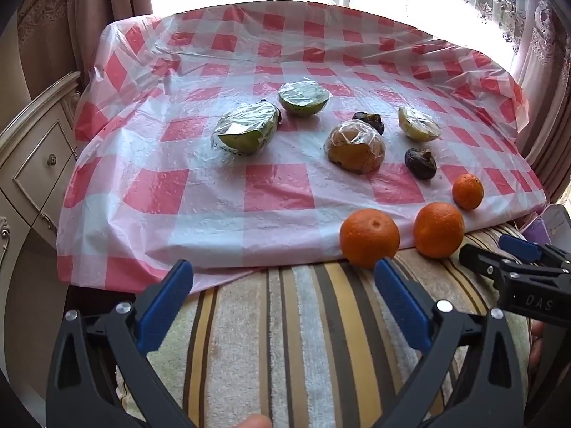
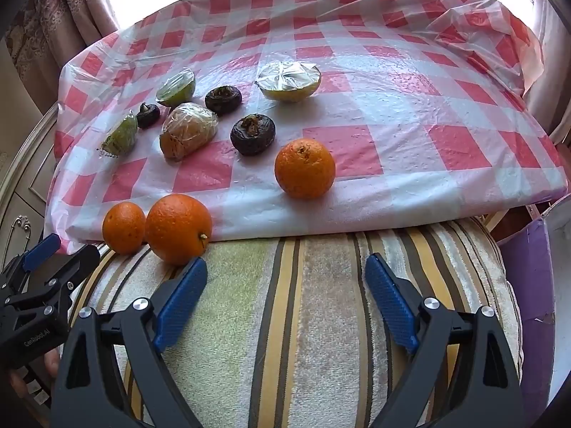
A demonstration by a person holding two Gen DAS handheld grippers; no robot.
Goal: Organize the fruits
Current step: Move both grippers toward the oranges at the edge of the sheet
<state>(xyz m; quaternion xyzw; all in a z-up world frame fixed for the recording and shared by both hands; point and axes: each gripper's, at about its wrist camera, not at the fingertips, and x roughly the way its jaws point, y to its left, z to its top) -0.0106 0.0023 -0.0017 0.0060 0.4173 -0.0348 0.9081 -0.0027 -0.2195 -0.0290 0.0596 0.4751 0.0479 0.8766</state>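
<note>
Three oranges (image 1: 369, 237) (image 1: 439, 230) (image 1: 467, 191) lie near the front edge of the checked tablecloth (image 1: 278, 192). Further back are film-wrapped cut fruits: two green halves (image 1: 246, 128) (image 1: 303, 99), a brown piece (image 1: 355, 146) and a yellow half (image 1: 418, 125). Among them sit dark round fruits (image 1: 421, 163) (image 1: 369, 121). My left gripper (image 1: 283, 267) is open and empty over the striped cushion (image 1: 285, 339), its right finger just below the nearest orange. My right gripper (image 2: 285, 262) is also open and empty, with its left finger beside the big orange (image 2: 178, 228).
A cream cabinet with drawers (image 1: 39, 164) stands left of the table. A purple box (image 2: 528, 267) sits at the right of the cushion. Curtains and a bright window lie behind the table. Each gripper shows in the other's view (image 1: 483, 246) (image 2: 73, 246).
</note>
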